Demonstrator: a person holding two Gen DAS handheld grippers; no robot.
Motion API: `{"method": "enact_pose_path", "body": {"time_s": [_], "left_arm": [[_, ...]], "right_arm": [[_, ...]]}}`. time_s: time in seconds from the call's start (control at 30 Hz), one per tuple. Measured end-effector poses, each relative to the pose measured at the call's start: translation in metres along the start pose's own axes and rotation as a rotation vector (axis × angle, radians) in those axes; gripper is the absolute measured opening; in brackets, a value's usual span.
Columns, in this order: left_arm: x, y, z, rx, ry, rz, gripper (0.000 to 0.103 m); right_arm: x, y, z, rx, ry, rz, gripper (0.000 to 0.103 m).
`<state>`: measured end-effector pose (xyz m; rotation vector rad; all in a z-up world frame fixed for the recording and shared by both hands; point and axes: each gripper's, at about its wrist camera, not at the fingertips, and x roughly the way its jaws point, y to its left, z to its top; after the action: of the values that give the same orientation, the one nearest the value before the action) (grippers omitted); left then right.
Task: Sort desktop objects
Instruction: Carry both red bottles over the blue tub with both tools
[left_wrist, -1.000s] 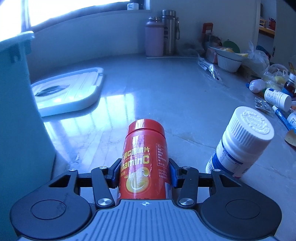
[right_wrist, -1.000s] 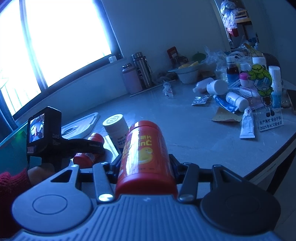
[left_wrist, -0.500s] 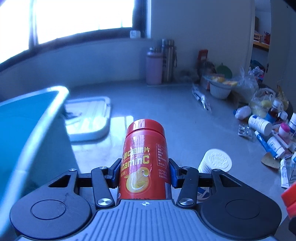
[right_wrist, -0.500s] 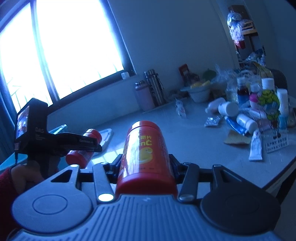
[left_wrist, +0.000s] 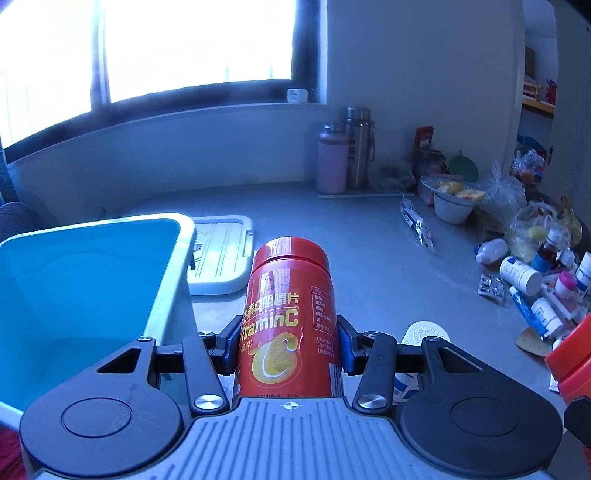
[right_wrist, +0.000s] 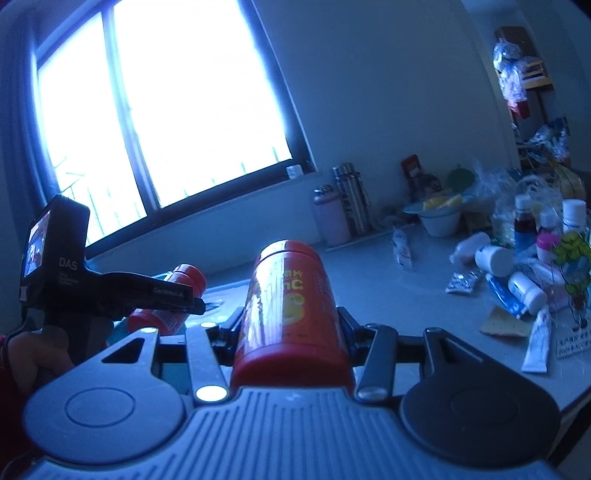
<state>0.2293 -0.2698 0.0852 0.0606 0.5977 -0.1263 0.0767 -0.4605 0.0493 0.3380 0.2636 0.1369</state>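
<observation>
Left gripper (left_wrist: 287, 345) clamps one red vitamin bottle (left_wrist: 290, 317) upright; right gripper (right_wrist: 290, 328) grips another (right_wrist: 291, 310)

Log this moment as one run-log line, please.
left hand-held gripper: shut on red vitamin C bottle, beside blue bin | right hand-held gripper: shut on second red bottle | both held above table

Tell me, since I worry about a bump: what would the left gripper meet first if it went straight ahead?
Probably nothing soon. The left gripper, shut on a red vitamin C bottle, points over bare tabletop; the blue bin sits left of that line. Depth is unclear.
</observation>
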Motion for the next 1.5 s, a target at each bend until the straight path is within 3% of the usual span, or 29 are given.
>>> {"method": "enact_pose_path", "body": {"time_s": [0.23,0.57,1.17,1.23,1.5], "left_arm": [[-0.030,0.000,-0.009,-0.011,0.001,-0.003,0.050],[-0.071,0.023,-0.028,-0.008,0.003,-0.028,0.050],[-0.133,0.100,-0.032,0.018,-0.027,-0.075,0.050],[-0.140,0.109,-0.032,0.021,-0.034,-0.075,0.050],[-0.154,0.149,-0.040,-0.005,-0.024,-0.067,0.050]], "right_arm": [[-0.005,0.003,0.009,-0.005,-0.016,0.044,0.050],[-0.019,0.030,0.006,-0.003,-0.007,0.029,0.050],[-0.044,0.127,0.005,-0.015,-0.033,0.006,0.050],[-0.029,0.113,0.015,-0.024,-0.035,-0.009,0.050],[-0.030,0.148,0.007,-0.046,-0.017,0.011,0.050]]}}
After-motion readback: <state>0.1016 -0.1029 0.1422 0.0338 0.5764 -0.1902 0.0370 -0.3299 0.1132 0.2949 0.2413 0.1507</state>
